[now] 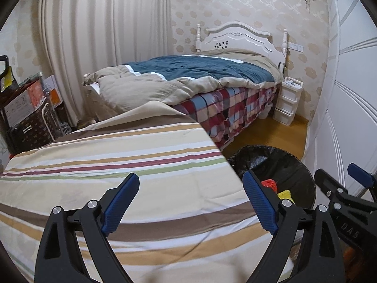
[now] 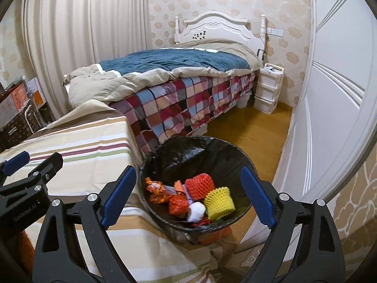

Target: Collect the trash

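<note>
A black-lined trash bin (image 2: 165, 151) stands on the floor beside the striped-cloth table (image 2: 94, 139). It holds an orange foam net (image 2: 200, 185), a yellow foam net (image 2: 219, 202), a white wad (image 2: 196, 211) and red and orange wrappers (image 2: 176, 204). My right gripper (image 2: 188, 199) is open and empty above the bin. My left gripper (image 1: 190, 204) is open and empty over the striped table (image 1: 117, 151). The bin (image 1: 282, 162) shows at the lower right of the left wrist view. The right gripper's fingers (image 1: 360, 175) show there too.
A bed with a plaid sheet (image 2: 179, 103) and blue-grey duvet stands behind the table. A white drawer unit (image 2: 267, 87) stands by the headboard. White wardrobe doors (image 2: 329, 94) line the right. Boxes and baskets (image 1: 26, 108) stack at the left. Wooden floor (image 2: 249, 127) runs between bed and wardrobe.
</note>
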`<action>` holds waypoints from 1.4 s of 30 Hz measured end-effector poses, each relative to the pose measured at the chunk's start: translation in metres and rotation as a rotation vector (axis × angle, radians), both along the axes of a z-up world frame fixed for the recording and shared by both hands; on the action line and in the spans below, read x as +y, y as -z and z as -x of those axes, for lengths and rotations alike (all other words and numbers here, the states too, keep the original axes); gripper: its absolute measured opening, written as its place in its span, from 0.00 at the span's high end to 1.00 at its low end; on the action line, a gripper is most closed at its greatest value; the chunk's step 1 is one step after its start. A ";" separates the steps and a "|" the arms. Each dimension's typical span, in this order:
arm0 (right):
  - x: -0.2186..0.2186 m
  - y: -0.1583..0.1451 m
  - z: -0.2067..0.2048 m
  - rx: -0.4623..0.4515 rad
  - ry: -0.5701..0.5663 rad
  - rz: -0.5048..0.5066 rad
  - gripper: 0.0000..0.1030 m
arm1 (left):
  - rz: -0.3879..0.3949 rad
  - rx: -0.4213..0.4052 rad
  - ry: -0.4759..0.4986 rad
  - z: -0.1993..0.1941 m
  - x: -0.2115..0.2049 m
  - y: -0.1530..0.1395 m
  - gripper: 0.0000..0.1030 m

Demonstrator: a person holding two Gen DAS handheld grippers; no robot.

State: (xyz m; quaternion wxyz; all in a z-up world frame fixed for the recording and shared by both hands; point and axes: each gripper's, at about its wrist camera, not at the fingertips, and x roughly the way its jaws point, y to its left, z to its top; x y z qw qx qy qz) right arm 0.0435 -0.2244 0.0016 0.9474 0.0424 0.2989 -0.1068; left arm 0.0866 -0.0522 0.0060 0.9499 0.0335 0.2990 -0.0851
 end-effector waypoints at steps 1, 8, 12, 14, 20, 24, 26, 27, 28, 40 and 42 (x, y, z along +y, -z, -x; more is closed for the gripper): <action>0.002 -0.002 0.002 -0.004 -0.004 0.000 0.14 | 0.000 -0.002 -0.005 0.003 0.003 -0.001 0.14; 0.024 -0.015 0.027 -0.034 -0.036 0.010 0.14 | 0.010 -0.007 -0.044 0.026 0.032 -0.011 0.13; 0.035 -0.021 0.040 -0.049 -0.053 0.019 0.14 | 0.017 -0.013 -0.062 0.041 0.044 -0.015 0.13; 0.040 -0.024 0.045 -0.056 -0.060 0.025 0.14 | 0.023 -0.016 -0.071 0.048 0.049 -0.017 0.13; 0.052 -0.031 0.058 -0.074 -0.083 0.042 0.14 | 0.041 -0.039 -0.079 0.063 0.059 -0.022 0.13; 0.056 -0.036 0.064 -0.089 -0.093 0.046 0.14 | 0.041 -0.054 -0.080 0.069 0.063 -0.025 0.13; 0.057 -0.037 0.065 -0.094 -0.095 0.048 0.14 | 0.045 -0.059 -0.082 0.069 0.065 -0.026 0.13; 0.058 -0.038 0.067 -0.097 -0.095 0.051 0.14 | 0.047 -0.061 -0.083 0.069 0.065 -0.027 0.13; 0.059 -0.038 0.067 -0.099 -0.094 0.052 0.14 | 0.048 -0.063 -0.083 0.069 0.065 -0.027 0.13; 0.059 -0.039 0.069 -0.100 -0.093 0.053 0.14 | 0.048 -0.070 -0.084 0.071 0.064 -0.027 0.13; 0.059 -0.039 0.069 -0.100 -0.093 0.053 0.14 | 0.050 -0.069 -0.084 0.071 0.065 -0.026 0.13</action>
